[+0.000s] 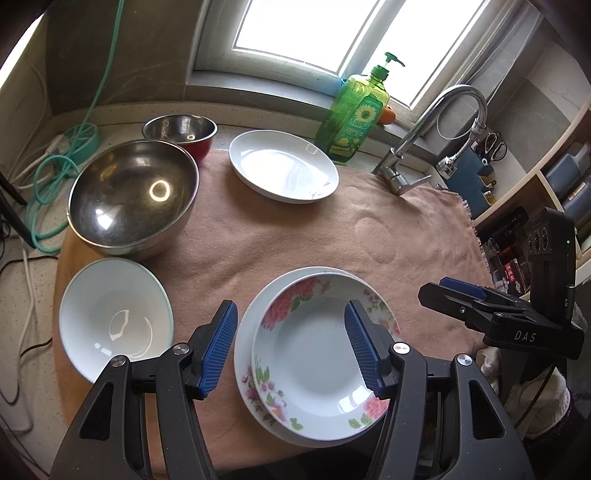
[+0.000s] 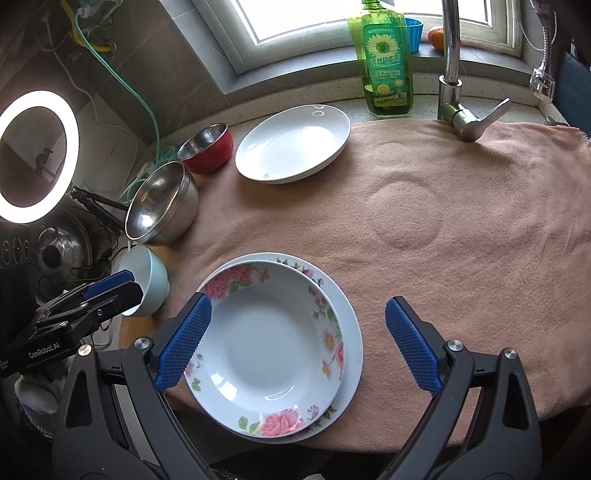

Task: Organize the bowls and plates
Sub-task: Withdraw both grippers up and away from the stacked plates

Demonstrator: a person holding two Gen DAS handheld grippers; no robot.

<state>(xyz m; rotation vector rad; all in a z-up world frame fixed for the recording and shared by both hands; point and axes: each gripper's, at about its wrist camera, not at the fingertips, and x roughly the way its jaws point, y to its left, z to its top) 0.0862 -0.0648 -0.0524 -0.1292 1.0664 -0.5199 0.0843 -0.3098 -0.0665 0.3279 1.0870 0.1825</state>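
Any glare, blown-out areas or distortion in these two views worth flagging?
Left wrist view: window blown out white, ring-shaped glare inside the large steel bowl, strong fisheye bending with dark corners. Right wrist view: ring light overexposed at left, its reflection on the white plate; floral plate sharp and evenly lit.

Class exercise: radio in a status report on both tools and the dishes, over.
Left tool open, right tool open, both empty. Floral plate stacked on larger floral plate; white plate apart near dish soap bottle. Nothing blocking.
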